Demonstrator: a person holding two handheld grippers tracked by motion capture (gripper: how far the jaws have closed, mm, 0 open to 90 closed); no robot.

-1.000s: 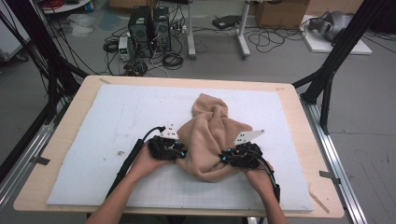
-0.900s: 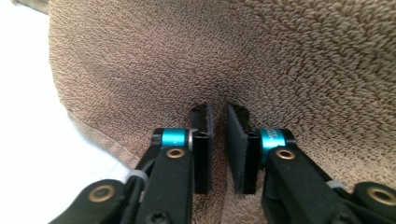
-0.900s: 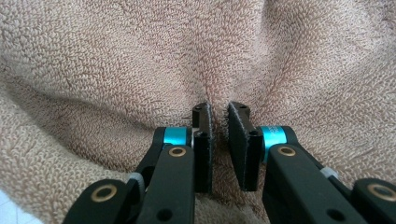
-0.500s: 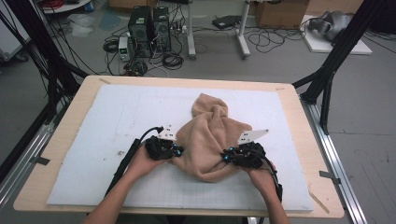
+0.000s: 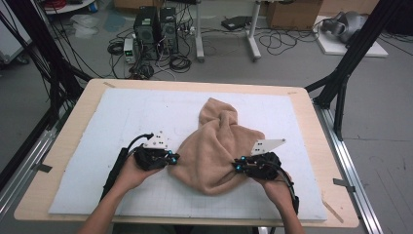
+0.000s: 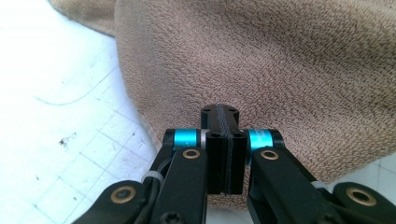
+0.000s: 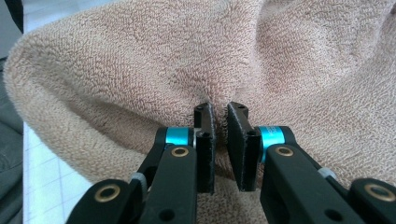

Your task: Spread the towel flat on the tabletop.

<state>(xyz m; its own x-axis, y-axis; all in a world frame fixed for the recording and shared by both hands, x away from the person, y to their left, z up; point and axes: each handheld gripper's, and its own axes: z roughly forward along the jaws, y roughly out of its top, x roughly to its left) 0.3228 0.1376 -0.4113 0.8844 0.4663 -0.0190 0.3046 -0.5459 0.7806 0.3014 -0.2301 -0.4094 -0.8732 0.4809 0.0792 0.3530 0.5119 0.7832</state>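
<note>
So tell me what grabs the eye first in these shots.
A rumpled tan towel heaped in the middle of the white mat. The left gripper sits at its left edge with jaws pressed together and no cloth seen between them; the right gripper pinches a fold at its right edge.

I see both forearms come in from the bottom of the high view and spread a little apart. My left hand [image 5: 127, 171] holds the left gripper [image 5: 171, 158], which points toward the right of this view, level and low. In the left gripper view its jaws stand pressed together, pad against pad, with no gap and nothing between them; they have just been closing. My right hand [image 5: 278, 189] holds the right gripper [image 5: 237, 166], which points toward the left, facing the other one. In the right gripper view its jaws [image 7: 220, 140] leave a narrow gap; I think they pinch something thin there, but I cannot be sure.
</note>
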